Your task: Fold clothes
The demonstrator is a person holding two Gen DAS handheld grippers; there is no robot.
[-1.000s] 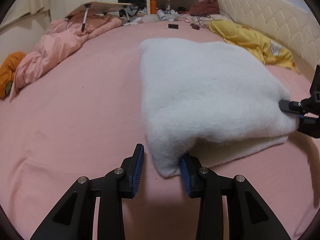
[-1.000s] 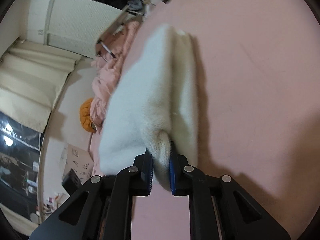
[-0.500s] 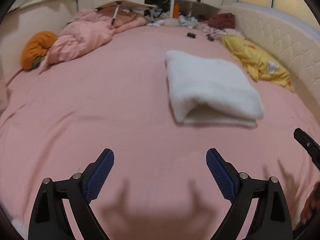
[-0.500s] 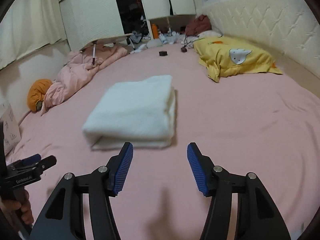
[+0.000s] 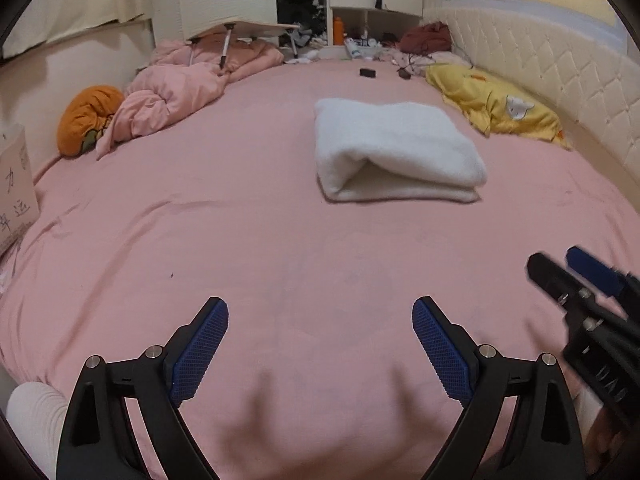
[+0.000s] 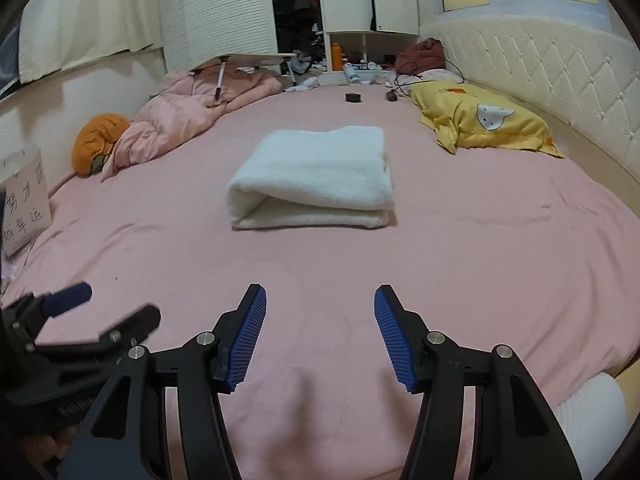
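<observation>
Both the left gripper (image 5: 320,344) and the right gripper (image 6: 320,334) have just let go of the white garment (image 6: 316,176) and pulled back, jaws wide and empty, leaving it folded mid-bed (image 6: 480,280), so this fold looks complete.
</observation>
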